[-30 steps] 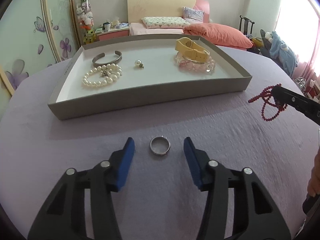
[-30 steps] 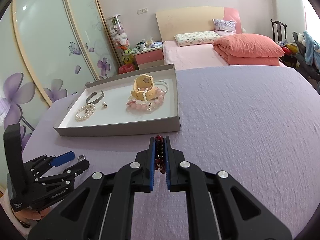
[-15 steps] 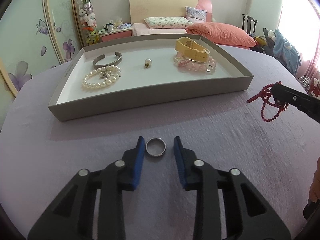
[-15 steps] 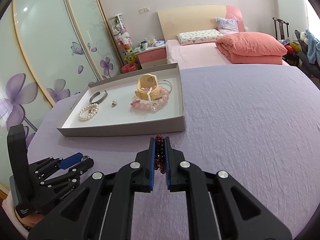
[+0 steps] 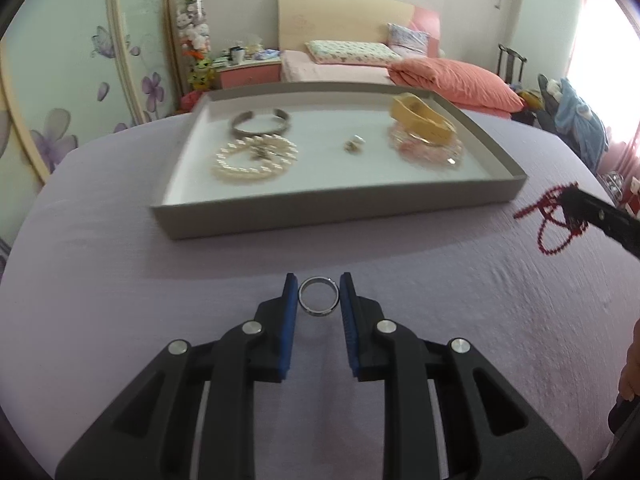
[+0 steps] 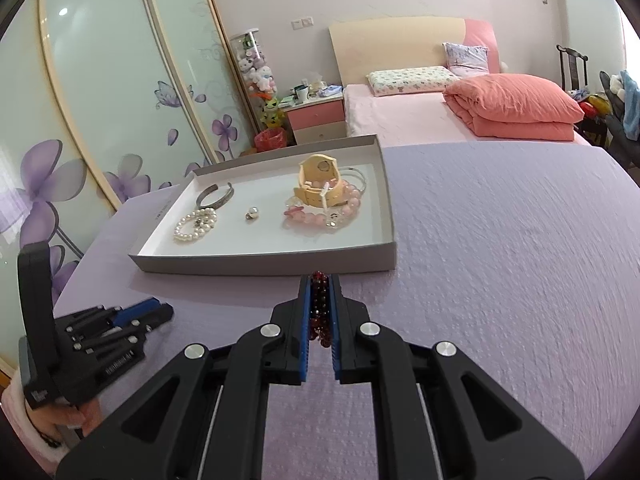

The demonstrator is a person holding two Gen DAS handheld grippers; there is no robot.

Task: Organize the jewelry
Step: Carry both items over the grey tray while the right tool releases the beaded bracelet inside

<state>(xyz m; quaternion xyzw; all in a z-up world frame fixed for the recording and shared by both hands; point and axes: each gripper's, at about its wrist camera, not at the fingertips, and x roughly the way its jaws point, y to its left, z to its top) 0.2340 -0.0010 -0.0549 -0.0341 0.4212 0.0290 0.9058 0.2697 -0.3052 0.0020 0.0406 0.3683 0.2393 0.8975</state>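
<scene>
The left hand-held gripper (image 5: 319, 294) has its blue pads tight on the silver ring (image 5: 319, 295), just in front of the tray (image 5: 336, 210), which lies straight ahead. The right hand-held gripper (image 6: 319, 300) pinches the red bead bracelet (image 6: 320, 308), by the tray's right corner

We see left gripper (image 5: 319, 294): matte black plastic, two angular arms with triangular cut-outs, blue ribbed pads (image 5: 289, 320) on inner faces, four round silver screws along linkages. Right gripper (image 6: 319, 304): same build, black arms, blue pads, four silver screws. In right wrist view we see left gripper's black body, tall black block at rear, small white lettering on side, unreadable. Pink fuzzy sleeve (image 6: 18, 420) with dark band at cuff.
</scene>
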